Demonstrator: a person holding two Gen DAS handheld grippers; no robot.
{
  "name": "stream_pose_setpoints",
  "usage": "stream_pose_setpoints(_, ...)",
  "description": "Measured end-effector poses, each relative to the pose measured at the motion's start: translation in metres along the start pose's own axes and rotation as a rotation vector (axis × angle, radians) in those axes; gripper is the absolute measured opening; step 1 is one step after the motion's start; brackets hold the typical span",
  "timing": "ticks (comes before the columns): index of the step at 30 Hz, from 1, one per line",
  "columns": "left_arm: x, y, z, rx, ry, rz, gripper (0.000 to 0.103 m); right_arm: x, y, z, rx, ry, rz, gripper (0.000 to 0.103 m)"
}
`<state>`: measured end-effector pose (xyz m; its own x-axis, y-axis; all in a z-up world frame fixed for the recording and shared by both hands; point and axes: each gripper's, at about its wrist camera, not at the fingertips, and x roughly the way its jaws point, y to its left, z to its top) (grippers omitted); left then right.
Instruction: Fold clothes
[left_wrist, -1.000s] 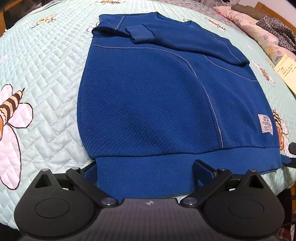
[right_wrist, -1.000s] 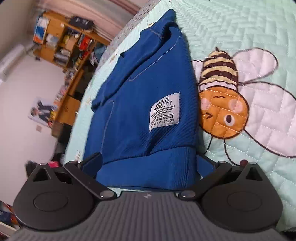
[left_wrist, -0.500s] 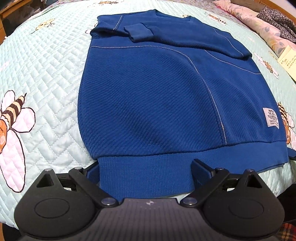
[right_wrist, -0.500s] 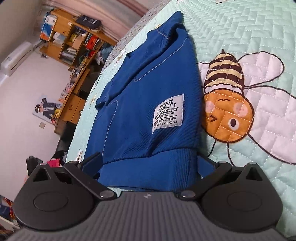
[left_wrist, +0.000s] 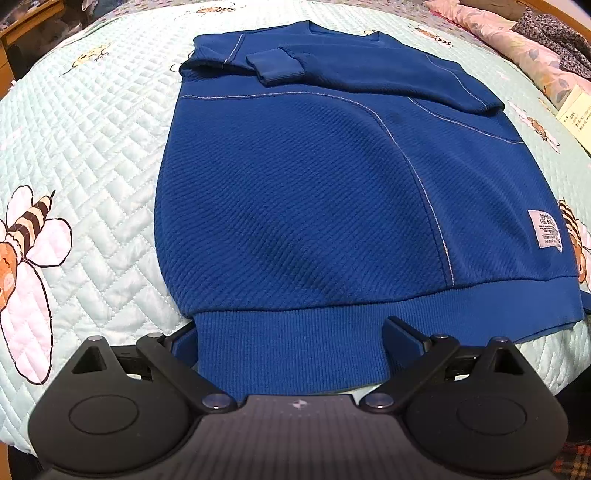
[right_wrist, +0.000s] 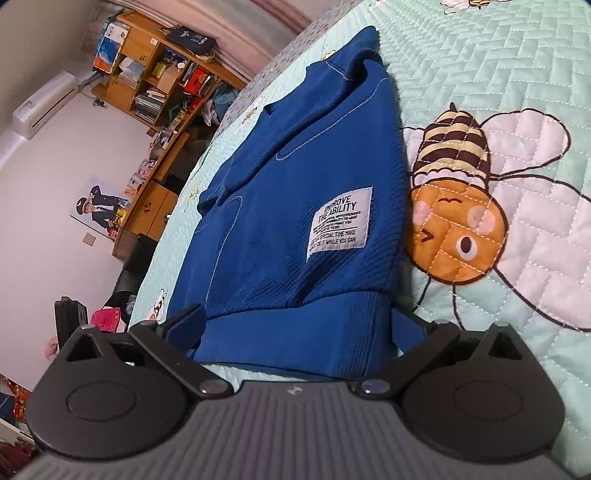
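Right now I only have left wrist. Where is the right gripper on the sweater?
Observer: At the corner of the ribbed hem, just below the white label.
Operator: Clamped?
Observer: No. The right gripper is open, and the hem lies between its spread fingers.
Operator: Label's a blur here. Readable?
Observer: Yes, the top lines read "IMPROVE THE ABILITY".
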<state>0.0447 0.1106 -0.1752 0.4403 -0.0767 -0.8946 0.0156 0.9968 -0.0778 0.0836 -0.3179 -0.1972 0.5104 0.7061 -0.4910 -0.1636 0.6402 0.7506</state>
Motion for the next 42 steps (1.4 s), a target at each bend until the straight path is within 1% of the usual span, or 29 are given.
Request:
stream_pose_setpoints(2,0.0,-0.001,-0.001,0.003,-0.003,0.005,0.098,-0.003,-0.002,-0.001,0.002,-0.008,-0.022,0.077)
stream_pose_setpoints(3,0.0,-0.001,-0.001,0.005,-0.005,0.008,0.098,-0.005,-0.005,-0.001,0.009,-0.012,-0.035,0.072)
stream_pose_setpoints(5,0.0,-0.002,-0.001,0.008,-0.008,0.013,0.098,-0.009,-0.011,-0.003,0.033,-0.023,-0.059,0.051)
stream_pose_setpoints(6,0.0,-0.003,-0.002,0.01,-0.01,0.016,0.098,-0.011,-0.013,-0.004,0.042,-0.028,-0.07,0.045)
stream_pose_setpoints(7,0.0,-0.003,-0.002,0.011,-0.011,0.019,0.097,-0.012,-0.015,-0.005,0.048,-0.033,-0.078,0.036)
stream_pose_setpoints(8,-0.001,-0.003,-0.002,0.011,-0.013,0.021,0.096,-0.012,-0.017,-0.006,0.053,-0.037,-0.084,0.03)
stream_pose_setpoints(10,-0.002,-0.003,-0.003,0.01,-0.017,0.023,0.094,-0.013,-0.019,-0.008,0.059,-0.048,-0.089,0.027)
stream_pose_setpoints(13,-0.005,-0.002,-0.004,0.01,-0.026,0.024,0.088,-0.013,-0.016,-0.01,0.041,-0.061,-0.106,0.024)
stream_pose_setpoints(17,-0.008,0.0,-0.003,0.002,-0.03,0.017,0.079,-0.01,-0.003,-0.011,-0.035,-0.065,-0.157,0.023)
stream_pose_setpoints(19,-0.009,0.003,-0.003,-0.011,-0.032,0.007,0.078,-0.008,0.003,-0.011,-0.076,-0.063,-0.181,0.022)
stream_pose_setpoints(21,-0.009,0.007,-0.003,-0.033,-0.038,-0.017,0.079,-0.007,0.003,-0.01,-0.083,-0.057,-0.182,0.023)
stream_pose_setpoints(22,-0.009,0.01,-0.004,-0.045,-0.041,-0.032,0.081,-0.007,0.0,-0.008,-0.062,-0.056,-0.165,0.025)
stream_pose_setpoints(24,-0.009,0.018,-0.005,-0.076,-0.052,-0.08,0.085,-0.009,-0.014,-0.007,0.015,-0.064,-0.1,0.028)
stream_pose_setpoints(26,-0.009,0.029,-0.005,-0.124,-0.064,-0.16,0.094,-0.011,-0.029,-0.006,0.092,-0.072,-0.027,0.035)
stream_pose_setpoints(28,-0.008,0.041,-0.006,-0.178,-0.074,-0.242,0.099,-0.012,-0.042,-0.005,0.152,-0.074,0.045,0.038)
stream_pose_setpoints(30,-0.006,0.054,-0.006,-0.232,-0.076,-0.311,0.102,-0.011,-0.05,-0.003,0.175,-0.06,0.102,0.039)
stream_pose_setpoints(34,-0.002,0.078,-0.007,-0.339,-0.076,-0.439,0.102,-0.006,-0.057,0.002,0.181,-0.009,0.168,0.041)
stream_pose_setpoints(36,0.0,0.089,-0.008,-0.391,-0.069,-0.49,0.099,-0.003,-0.059,0.004,0.188,0.01,0.192,0.041)
stream_pose_setpoints(38,0.003,0.101,-0.009,-0.444,-0.062,-0.54,0.094,-0.002,-0.061,0.005,0.206,0.018,0.208,0.041)
stream_pose_setpoints(42,0.006,0.115,-0.012,-0.488,-0.049,-0.58,0.084,-0.005,-0.07,0.004,0.26,0.014,0.263,0.041)
